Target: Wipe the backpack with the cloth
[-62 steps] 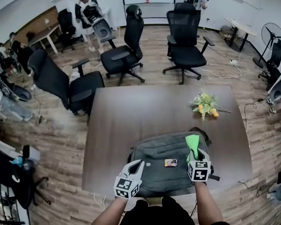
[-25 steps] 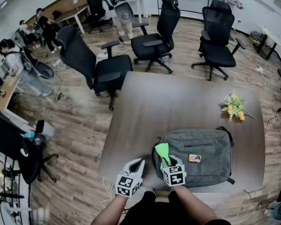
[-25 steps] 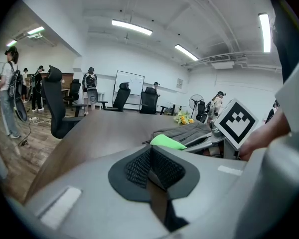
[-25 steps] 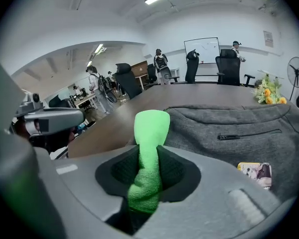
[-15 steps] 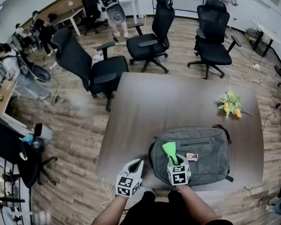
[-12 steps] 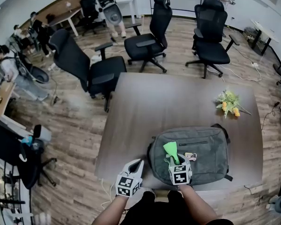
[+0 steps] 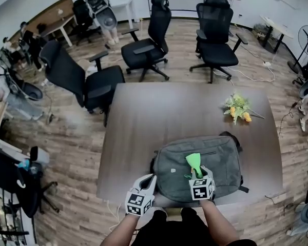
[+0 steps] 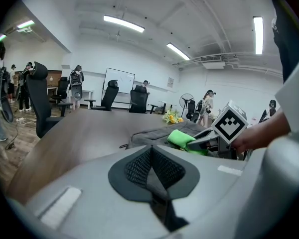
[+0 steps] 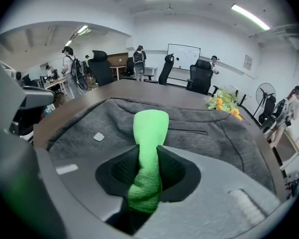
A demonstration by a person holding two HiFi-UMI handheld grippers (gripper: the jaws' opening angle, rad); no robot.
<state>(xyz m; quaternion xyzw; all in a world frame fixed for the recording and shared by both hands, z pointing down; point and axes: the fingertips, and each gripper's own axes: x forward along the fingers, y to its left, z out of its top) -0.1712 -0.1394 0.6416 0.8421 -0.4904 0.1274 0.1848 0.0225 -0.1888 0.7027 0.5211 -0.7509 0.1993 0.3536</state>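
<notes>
Wood-plank floor lies open all round a dark brown table (image 7: 159, 117), with black mesh office chairs (image 7: 72, 78) beyond its left and far sides. At the near edge, the left gripper (image 7: 143, 186) sits just left of the bag, its jaws pressed together on nothing. The grey, felt-like backpack (image 7: 223, 163) lies flat, close to the table's near rim. Over its middle the right gripper (image 7: 199, 174) pinches a bright green, nubby cloth (image 7: 193, 160), whose free end sticks forward. Whether the cloth touches the fabric is unclear. Yellow flowers (image 7: 237, 108) lie far right, well apart.
</notes>
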